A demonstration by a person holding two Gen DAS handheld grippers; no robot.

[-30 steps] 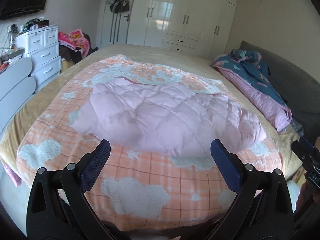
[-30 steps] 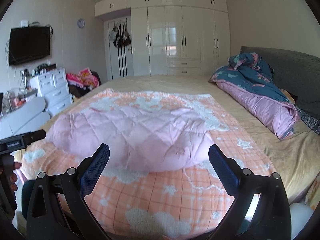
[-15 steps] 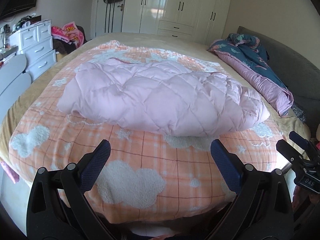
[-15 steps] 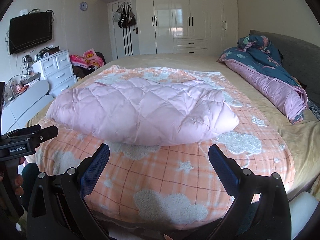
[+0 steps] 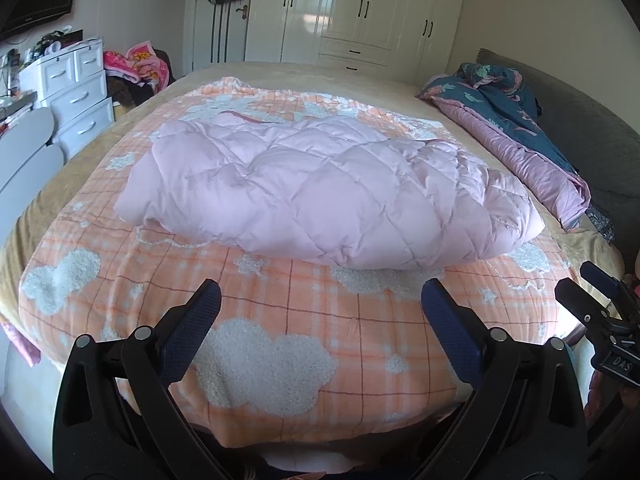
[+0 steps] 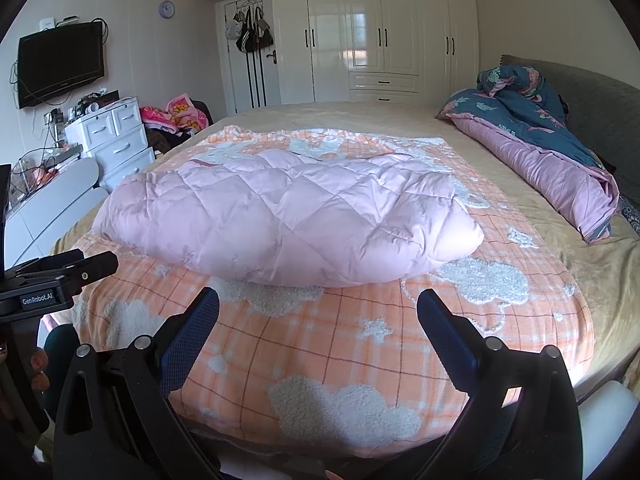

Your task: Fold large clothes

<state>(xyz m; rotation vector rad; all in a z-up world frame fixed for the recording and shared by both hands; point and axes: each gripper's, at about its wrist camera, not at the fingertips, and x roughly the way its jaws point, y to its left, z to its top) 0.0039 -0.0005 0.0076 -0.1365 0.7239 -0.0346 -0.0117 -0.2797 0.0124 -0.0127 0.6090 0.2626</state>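
Note:
A pink quilted padded garment [image 5: 320, 188] lies folded in a thick bundle on the orange checked blanket [image 5: 304, 320] in the middle of the bed; it also shows in the right wrist view [image 6: 288, 220]. My left gripper [image 5: 320, 300] is open and empty, held short of the garment above the blanket's near edge. My right gripper [image 6: 318, 300] is open and empty, also short of the garment. The right gripper shows at the right edge of the left wrist view [image 5: 600, 300], the left gripper at the left edge of the right wrist view [image 6: 68, 272].
A blue and purple duvet [image 6: 540, 140] lies heaped along the bed's right side by a grey headboard [image 6: 600, 108]. White drawers [image 6: 116, 140] and a clothes pile [image 6: 176, 116] stand left of the bed. White wardrobes [image 6: 380, 32] line the far wall.
Both grippers have pulled back and lowered slightly, so the garment sits farther ahead. The garment lies still on the blanket. Both stay open.

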